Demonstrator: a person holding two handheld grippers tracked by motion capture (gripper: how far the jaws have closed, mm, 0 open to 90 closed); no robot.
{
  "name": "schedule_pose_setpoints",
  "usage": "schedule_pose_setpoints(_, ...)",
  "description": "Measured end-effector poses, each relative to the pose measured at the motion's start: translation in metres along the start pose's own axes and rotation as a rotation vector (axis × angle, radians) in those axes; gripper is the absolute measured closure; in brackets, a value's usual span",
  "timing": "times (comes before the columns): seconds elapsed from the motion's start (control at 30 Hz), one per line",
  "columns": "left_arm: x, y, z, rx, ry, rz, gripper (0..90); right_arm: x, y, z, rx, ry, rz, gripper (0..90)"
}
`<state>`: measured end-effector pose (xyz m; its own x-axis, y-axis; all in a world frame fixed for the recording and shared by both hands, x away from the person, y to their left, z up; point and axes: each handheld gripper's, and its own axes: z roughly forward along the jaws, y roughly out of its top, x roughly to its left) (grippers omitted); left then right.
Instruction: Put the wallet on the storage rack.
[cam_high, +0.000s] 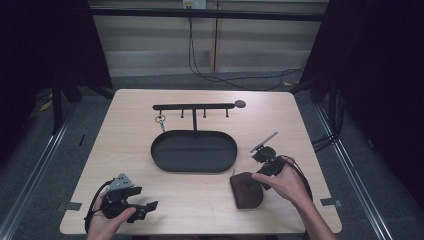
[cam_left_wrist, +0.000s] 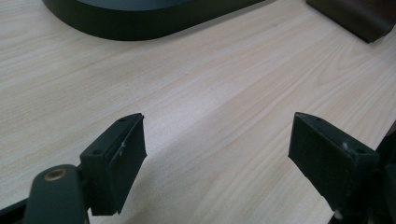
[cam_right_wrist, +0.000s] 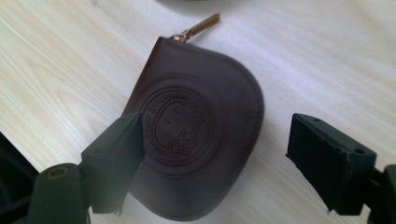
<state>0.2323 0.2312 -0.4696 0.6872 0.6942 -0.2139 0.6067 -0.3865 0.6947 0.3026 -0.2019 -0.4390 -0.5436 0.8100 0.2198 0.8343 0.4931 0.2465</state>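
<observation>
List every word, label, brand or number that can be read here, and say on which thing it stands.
Brown pouch: a round embossed stamp with a cartoon cat face; ring lettering around it is too blurred to read.
Black tray, key rack, table: no text visible.

A light wooden table (cam_high: 140, 150) stands on a grey floor (cam_high: 45, 165), with a pale panelled wall (cam_high: 250, 40) behind it and a black cable (cam_high: 235, 79) trailing down that wall and across the floor at the far side. Dark curtains (cam_high: 380, 60) close in the left and right sides, and metal rails (cam_high: 30, 175) run along the floor beside the table. Small grey tape pieces (cam_high: 331, 202) sit at the table's near corners.
</observation>
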Motion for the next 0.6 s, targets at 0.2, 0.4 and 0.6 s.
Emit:
schedule_pose_setpoints(0.2,0.000,0.000,0.000,0.005,0.009,0.001,19.2,0.005,0.010,0.012,0.057,-0.008,-0.017,17.5)
schedule_pose_setpoints(0.4,0.000,0.000,0.000,0.005,0.015,0.002,19.7,0.009,0.019,0.022,0.098,-0.021,-0.013,16.1)
schedule_pose_setpoints(0.6,0.000,0.000,0.000,0.005,0.012,0.004,19.7,0.009,0.021,0.033,0.130,-0.043,-0.008,7.4)
